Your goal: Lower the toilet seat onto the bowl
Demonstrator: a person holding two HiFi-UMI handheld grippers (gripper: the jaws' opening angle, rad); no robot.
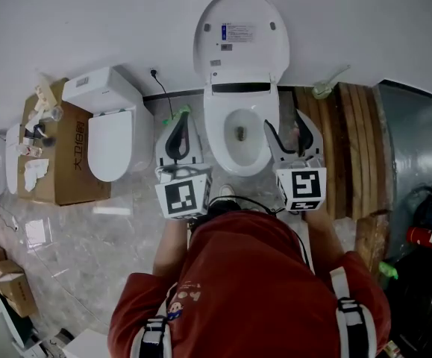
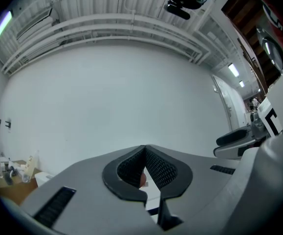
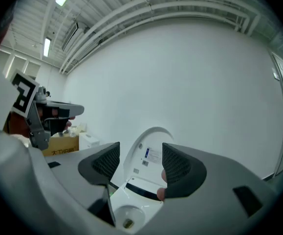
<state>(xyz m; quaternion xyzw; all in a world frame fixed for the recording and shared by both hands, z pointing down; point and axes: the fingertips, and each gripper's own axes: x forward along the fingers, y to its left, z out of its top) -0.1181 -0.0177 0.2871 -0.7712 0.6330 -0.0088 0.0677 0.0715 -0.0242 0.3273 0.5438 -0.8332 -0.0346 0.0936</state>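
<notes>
- The toilet seat (image 1: 240, 47) was flipped up, standing against the white wall (image 1: 89, 21) at top center of the head view. It showed as a solid oval with a small label on it.
- The bowl (image 1: 227, 146) sat open right below it, with nothing touching the seat.
- The left hand-held gripper (image 1: 178, 129) hung just left of the bowl. In its own view the left hand-held gripper (image 2: 144, 152) was clenched, tips together and holding nothing, and pointed at bare wall.
- The right hand-held gripper (image 1: 289, 131) hung just right of the bowl. In its own view the right hand-held gripper (image 3: 139, 161) was released, jaws well apart and empty. The raised seat (image 3: 140, 148) and bowl (image 3: 126, 215) showed in the gap, clear of both jaws.
- A second toilet (image 1: 111, 129) and a cardboard box (image 1: 63, 166) were at the left of the frame, with wooden boards (image 1: 350, 148) at the right.
- The person's red shirt (image 1: 245, 282) filled the bottom center.
</notes>
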